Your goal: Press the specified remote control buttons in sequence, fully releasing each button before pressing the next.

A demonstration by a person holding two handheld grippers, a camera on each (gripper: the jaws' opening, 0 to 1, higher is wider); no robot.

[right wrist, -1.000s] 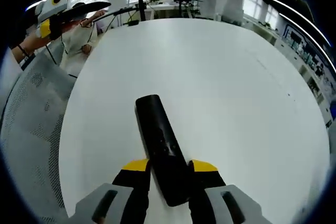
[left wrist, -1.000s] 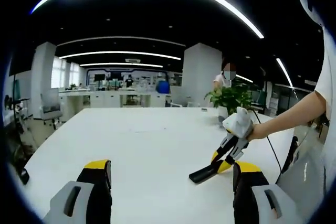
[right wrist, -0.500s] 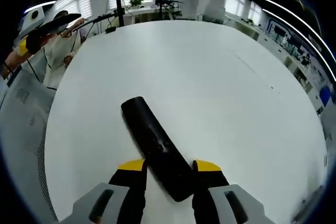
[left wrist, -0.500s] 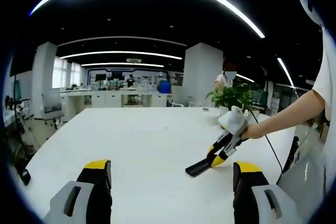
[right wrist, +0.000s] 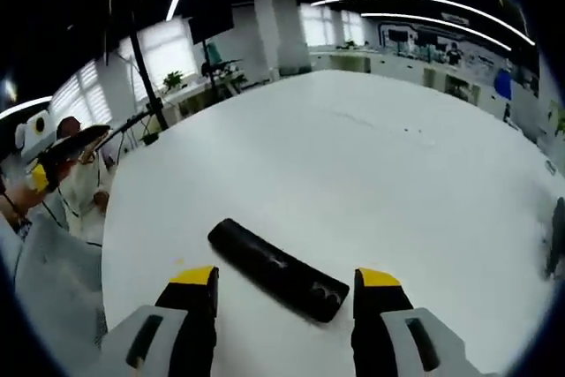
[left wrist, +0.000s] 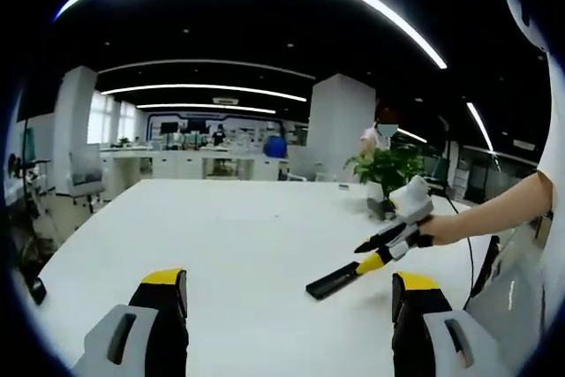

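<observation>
A black remote control (right wrist: 278, 269) lies flat on the white table (right wrist: 353, 156), skewed to the left. Its near end sits between the yellow-tipped jaws of my right gripper (right wrist: 287, 280), which stand wide open with a gap on each side of the remote. In the left gripper view the remote (left wrist: 334, 280) lies right of centre, and the right gripper (left wrist: 369, 253), held by a hand, slants down over its near end with jaws apart. My left gripper (left wrist: 289, 284) hangs open above the table with nothing in it. The left gripper (right wrist: 53, 152) also appears at the far left of the right gripper view.
A potted plant (left wrist: 388, 169) stands at the table's far right edge, with a cable running past it. A dark object (right wrist: 553, 236) sits near the table's right rim. Chairs, desks and a standing person (left wrist: 378, 134) are beyond the table.
My right gripper has opened and let go of the remote, which now lies on the table. The right gripper has tilted up and drawn back a little. The left gripper has stayed put.
</observation>
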